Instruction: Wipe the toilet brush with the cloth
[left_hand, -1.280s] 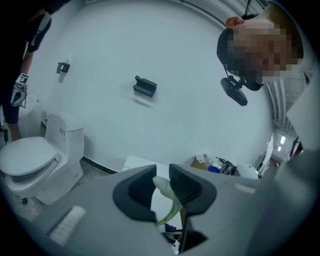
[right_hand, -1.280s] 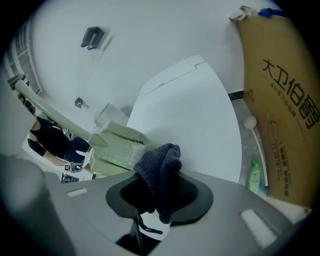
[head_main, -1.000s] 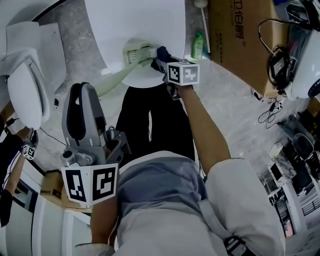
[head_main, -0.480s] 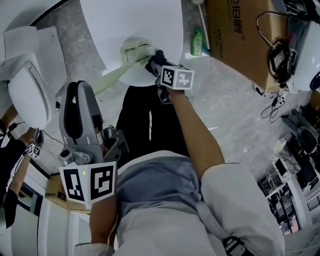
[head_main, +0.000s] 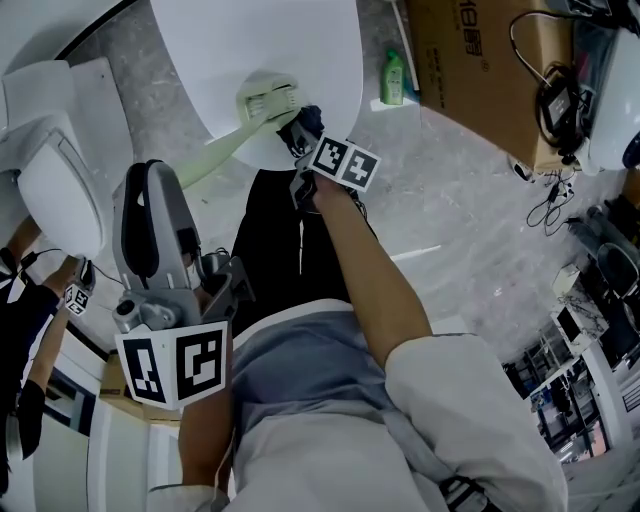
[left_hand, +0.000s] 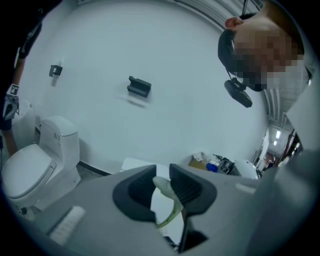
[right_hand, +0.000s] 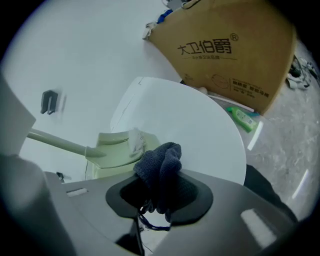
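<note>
The left gripper (left_hand: 161, 189) has its jaws clenched on the thin pale-green handle of the toilet brush (head_main: 265, 98). That handle runs up and away from it toward the white round table (head_main: 240, 40). The brush head lies right at the table's near edge, and the handle sticks out past that edge over the floor (head_main: 450, 220).

On the other side is the right gripper (right_hand: 159, 192), at the end of a fully stretched arm. Its jaws are grasping a bunched dark blue cloth (right_hand: 161, 165), and the wad pokes out beyond the jaw tips. The cloth sits just beside the brush head at that same near edge. It looks to be touching the white bristles, though the angle is poor and I can't be sure.

Around them, a green bottle (head_main: 394, 78) lies on the grey marbled floor just off the table's right edge. It is next to a big cardboard box (head_main: 480, 60). Off the table's left edge a white toilet (head_main: 55, 170) stands with its lid down.
</note>
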